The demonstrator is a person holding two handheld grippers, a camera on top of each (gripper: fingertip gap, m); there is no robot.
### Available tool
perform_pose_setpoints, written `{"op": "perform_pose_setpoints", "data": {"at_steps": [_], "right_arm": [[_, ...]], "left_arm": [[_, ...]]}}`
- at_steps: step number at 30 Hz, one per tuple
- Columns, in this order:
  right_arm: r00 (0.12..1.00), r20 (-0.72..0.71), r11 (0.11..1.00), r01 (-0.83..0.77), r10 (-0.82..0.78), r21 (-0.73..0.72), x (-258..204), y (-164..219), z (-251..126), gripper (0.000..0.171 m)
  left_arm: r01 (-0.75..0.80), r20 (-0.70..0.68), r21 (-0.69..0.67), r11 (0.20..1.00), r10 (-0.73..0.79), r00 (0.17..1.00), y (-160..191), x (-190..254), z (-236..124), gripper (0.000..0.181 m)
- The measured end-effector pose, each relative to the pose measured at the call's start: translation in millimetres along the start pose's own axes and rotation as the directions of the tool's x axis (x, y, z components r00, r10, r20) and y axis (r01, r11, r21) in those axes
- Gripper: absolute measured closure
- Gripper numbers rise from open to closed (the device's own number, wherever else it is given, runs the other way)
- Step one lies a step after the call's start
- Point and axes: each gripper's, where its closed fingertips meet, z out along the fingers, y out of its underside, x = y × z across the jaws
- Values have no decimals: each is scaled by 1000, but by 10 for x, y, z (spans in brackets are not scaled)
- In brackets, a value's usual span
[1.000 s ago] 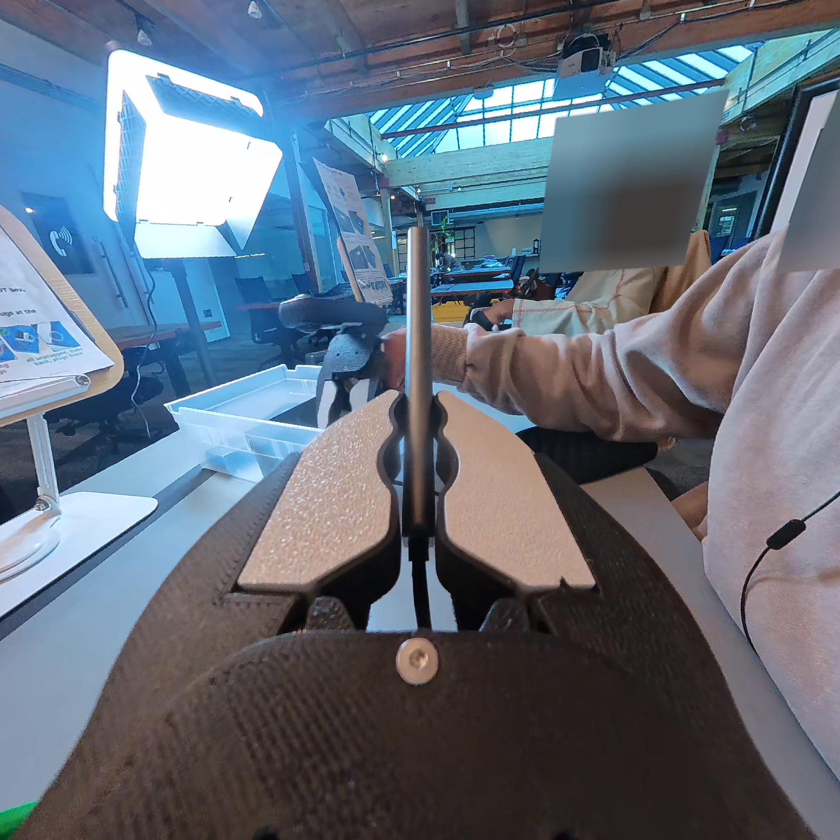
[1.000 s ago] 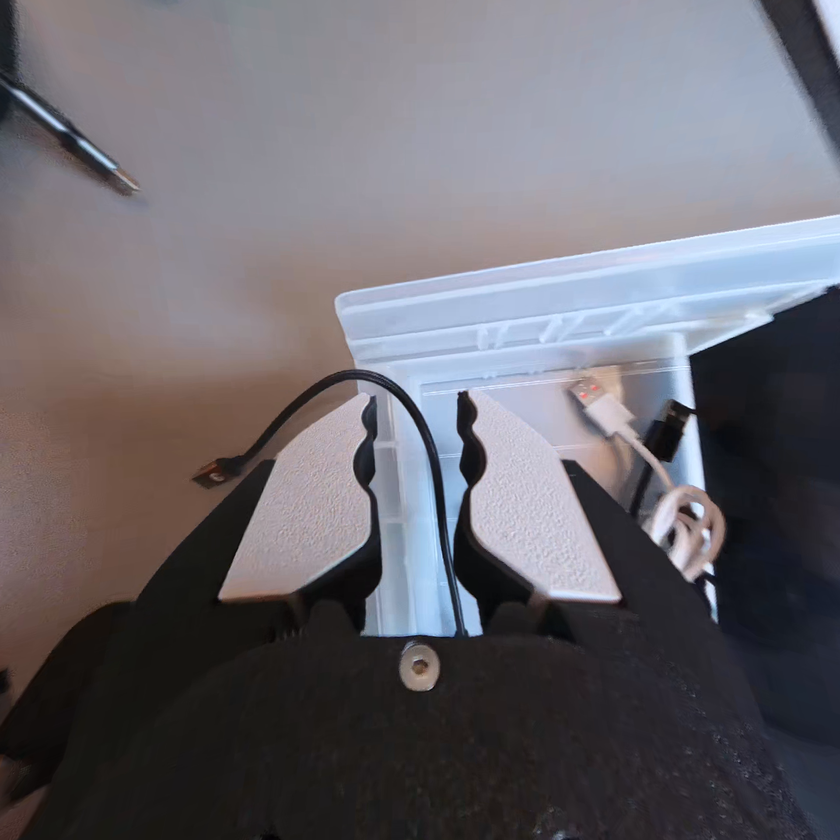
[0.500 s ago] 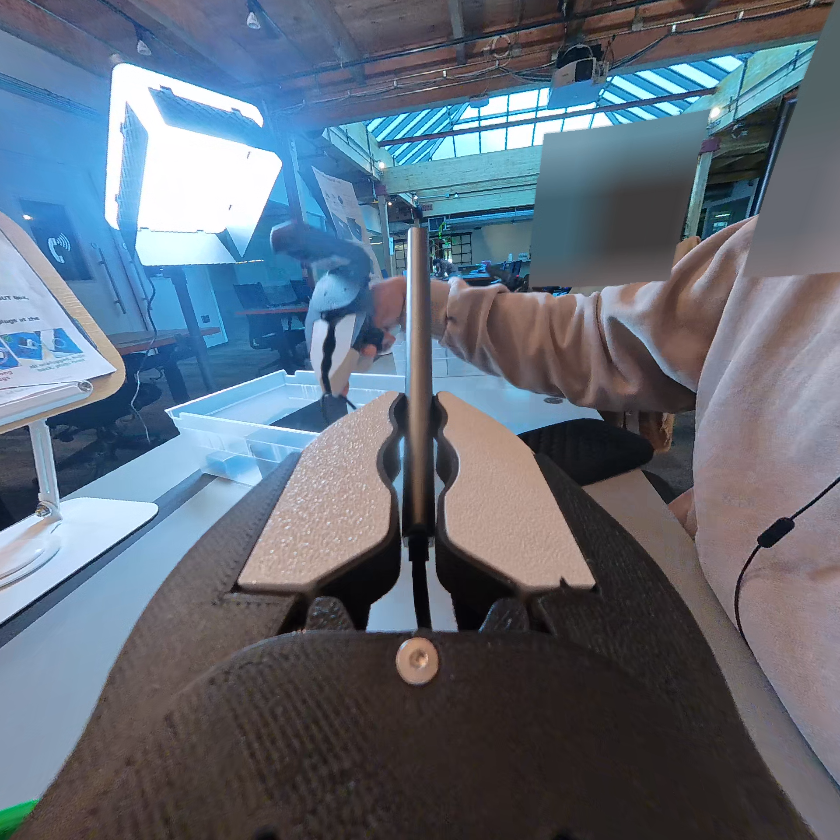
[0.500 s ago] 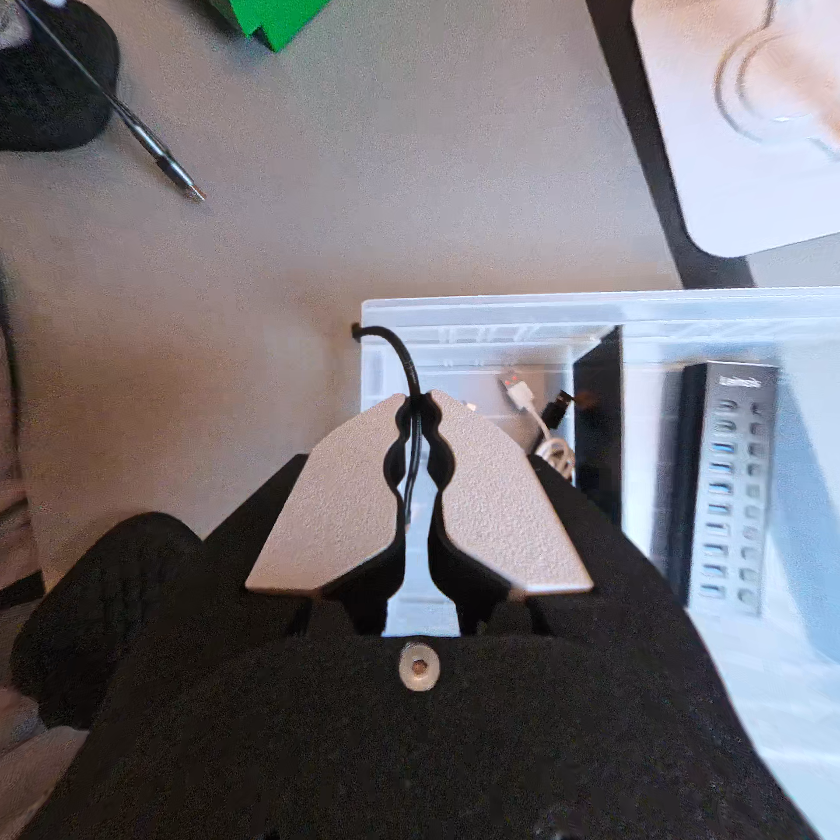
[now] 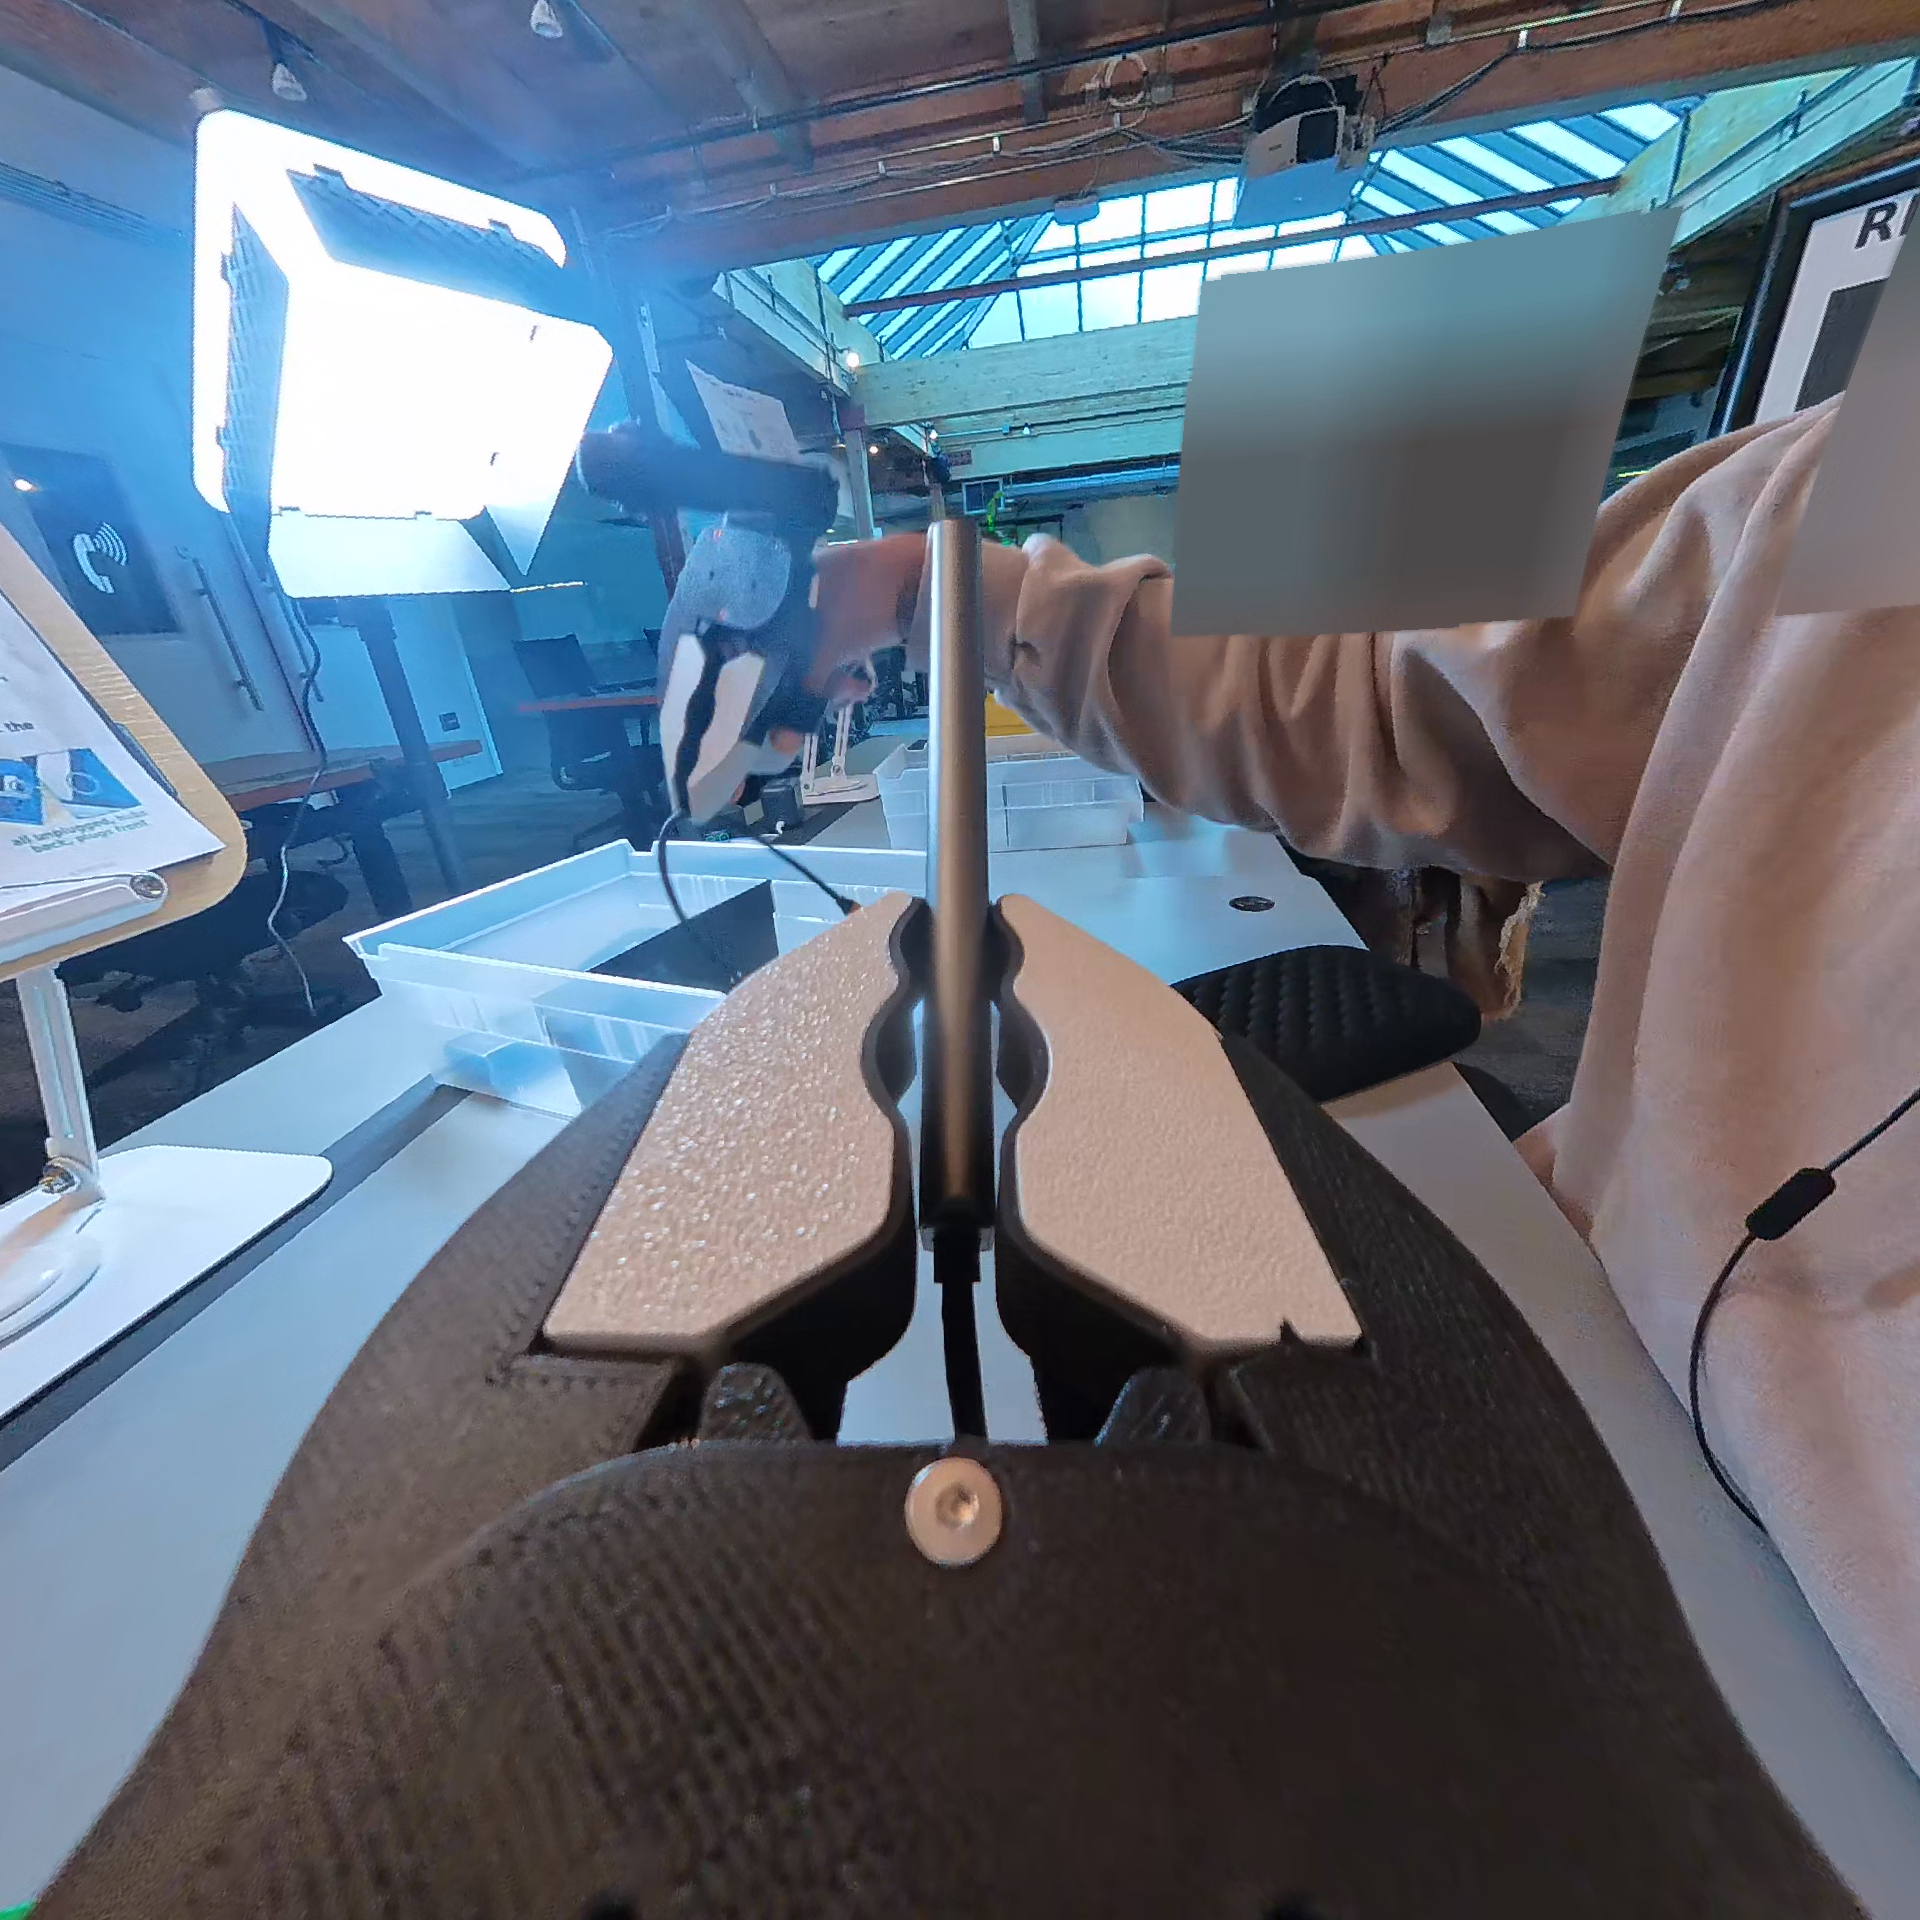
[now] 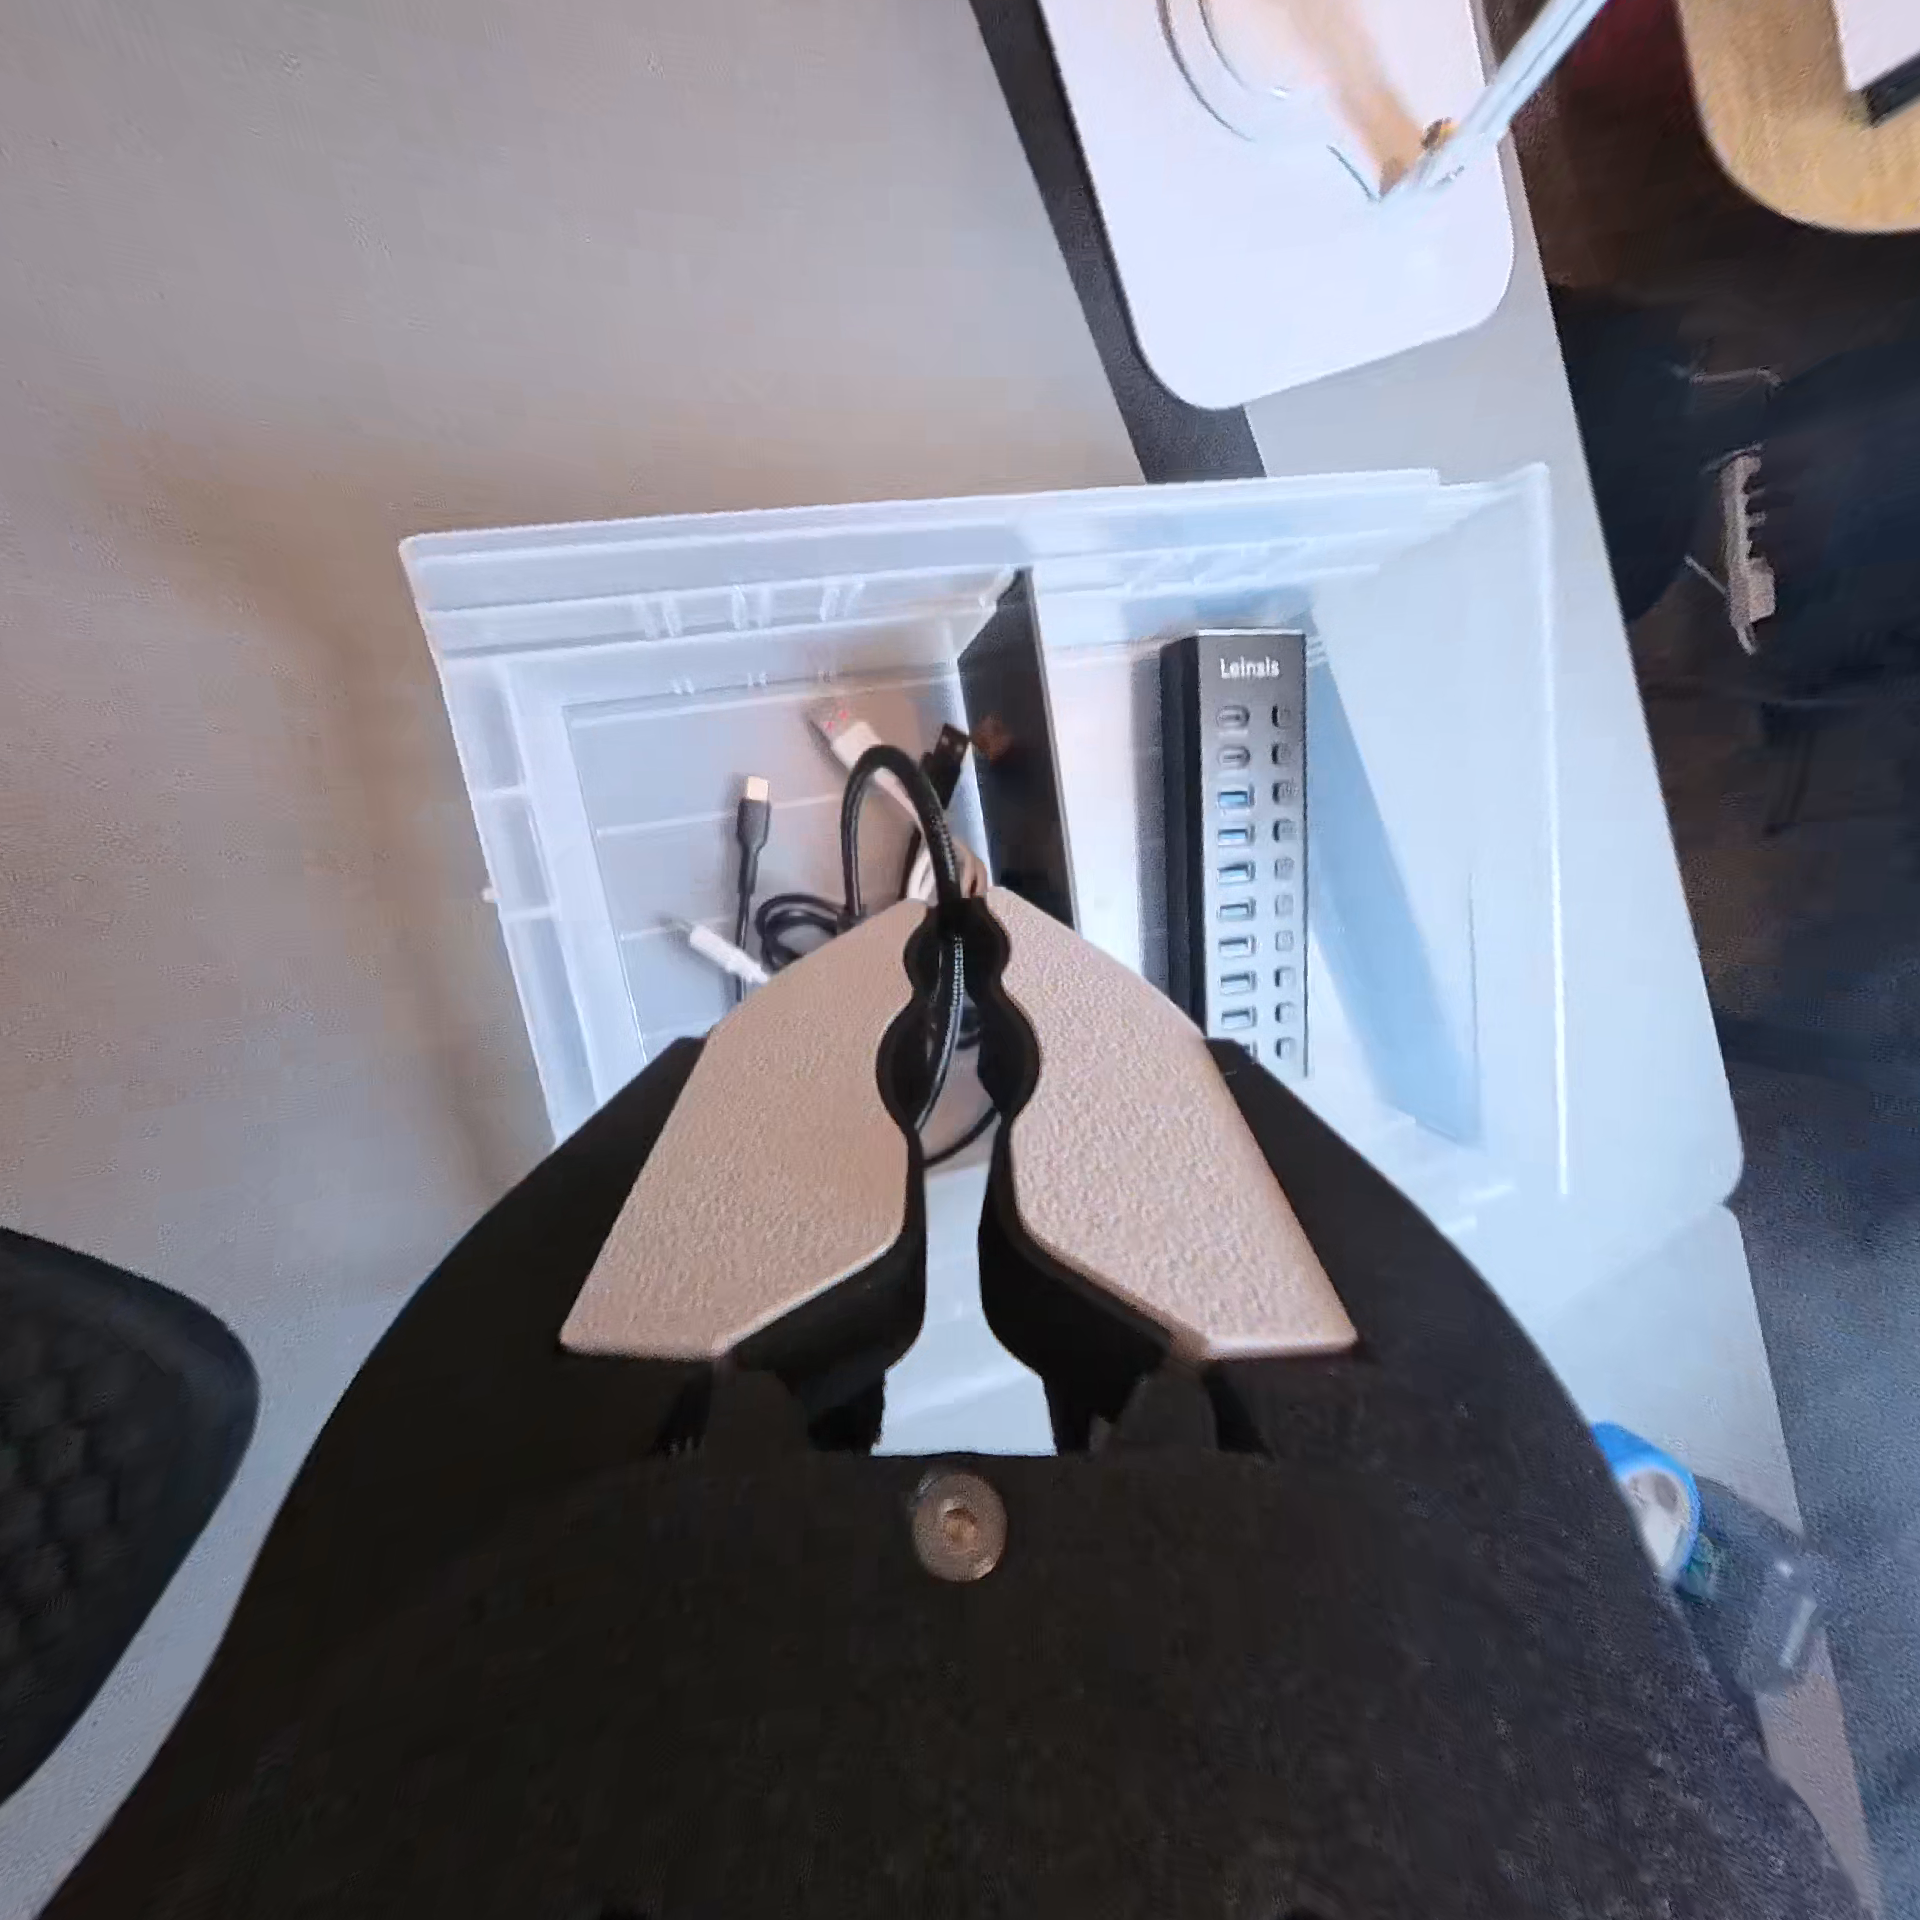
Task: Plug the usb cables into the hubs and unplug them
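Right gripper (image 6: 954,914) now clamped on black braided cable (image 6: 940,831), lifted above the tray (image 6: 727,540). Left gripper (image 5: 951,914) pinching slim grey hub (image 5: 954,790) upright. Ready for plugging.

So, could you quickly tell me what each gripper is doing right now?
Left gripper: closed on a slim grey hub.
Right gripper: closed on a black cable.

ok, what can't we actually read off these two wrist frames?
- Slim hub, left wrist view: seen edge-on in the left hand-held gripper, so its ports are hidden.
- Black cable, right wrist view: the right hand-held gripper clamps it; its lower run is hidden behind the fingers, and its free plug can't be picked out.
- Long hub in the tray: near end hidden behind the same gripper.
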Motion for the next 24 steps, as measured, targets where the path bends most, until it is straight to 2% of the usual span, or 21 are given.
{"op": "perform_pose_setpoints", "data": {"at_steps": [3, 4, 5, 7, 10, 12, 15, 19, 22, 24], "right_arm": [[999, -13, 999, 36, -36, -20, -33, -41, 405, 167], [998, -31, 998, 48, -49, -33, -16, -38, 526, 163], [997, -50, 997, 59, -61, -50, 14, -34, 627, 151], [993, -104, 999, 47, -48, -14, 95, -101, 678, 139], [981, -185, 972, -14, 59, 236, 221, -443, 392, 132], [972, -191, 901, -43, 138, 431, 184, -689, 72, 132], [995, -30, 795, -57, 94, 604, -413, -1005, -212, 132], [980, 99, 711, 52, -170, 701, -1595, -1313, -206, 126], [920, 254, 533, -59, -300, 844, -2344, -1574, -514, 123], [915, 283, 422, -144, -289, 895, -2468, -1715, -711, 127]], "left_arm": [[0, 10, 17, 1000, 0, 1000, -36, -12, -22, 171], [1, 15, 25, 1000, -1, 1000, -54, -23, -33, 171], [3, 18, 34, 999, -4, 1000, -70, -33, -46, 171], [10, 26, 49, 999, -11, 1000, -98, -56, -75, 171], [26, 34, 73, 997, -28, 999, -133, -93, -109, 170], [48, 30, 96, 994, -51, 998, -160, -109, -121, 170], [73, 29, 120, 990, -77, 997, -183, -124, -120, 170], [85, 19, 114, 990, -88, 996, -149, -95, -49, 170], [84, 10, 97, 992, -85, 996, -101, -38, 15, 170], [81, 4, 87, 993, -82, 997, -76, -9, 42, 170]]}}
